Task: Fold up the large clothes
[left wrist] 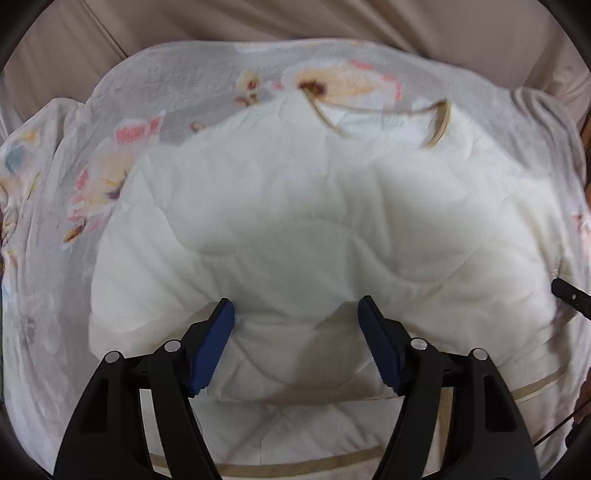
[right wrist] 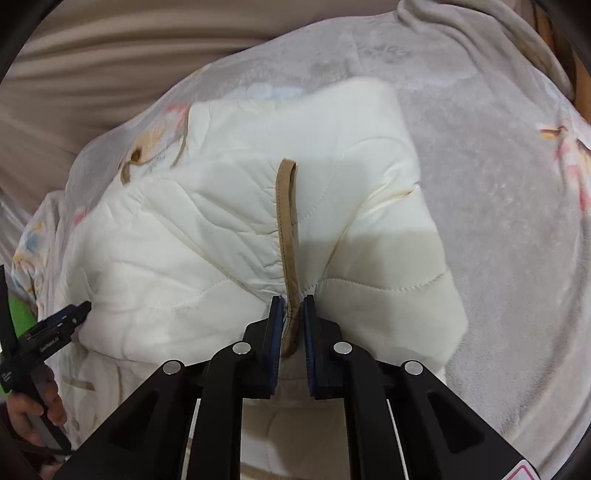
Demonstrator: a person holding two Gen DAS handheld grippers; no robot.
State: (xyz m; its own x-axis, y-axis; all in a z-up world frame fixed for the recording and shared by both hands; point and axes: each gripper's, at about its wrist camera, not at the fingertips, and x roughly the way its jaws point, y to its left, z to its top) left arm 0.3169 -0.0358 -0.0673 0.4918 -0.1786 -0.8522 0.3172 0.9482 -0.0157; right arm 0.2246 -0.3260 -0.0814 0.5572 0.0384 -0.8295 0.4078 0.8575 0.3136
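A cream quilted jacket (left wrist: pixel 295 221) with tan trim lies bunched on a floral blanket. My left gripper (left wrist: pixel 297 314) hovers over the jacket's near folds, open wide, and its blue pads (left wrist: pixel 216 343) press on nothing. In the right wrist view the jacket (right wrist: pixel 221 240) is pulled up into a ridge. A tan-trimmed edge (right wrist: pixel 286 229) runs down that ridge into my right gripper (right wrist: pixel 293 310), whose jaws stand narrow and shut on this trim. The left gripper's tip (right wrist: pixel 74 314) shows at the jacket's left side, with a hand (right wrist: pixel 33 413) holding it.
The pale grey floral blanket (right wrist: pixel 498 221) spreads under the jacket on all sides, and its flowers (left wrist: pixel 122 136) show at the left. Beige fabric (left wrist: pixel 332 22) rises behind it. A green object (right wrist: pixel 20 317) sits at the far left edge.
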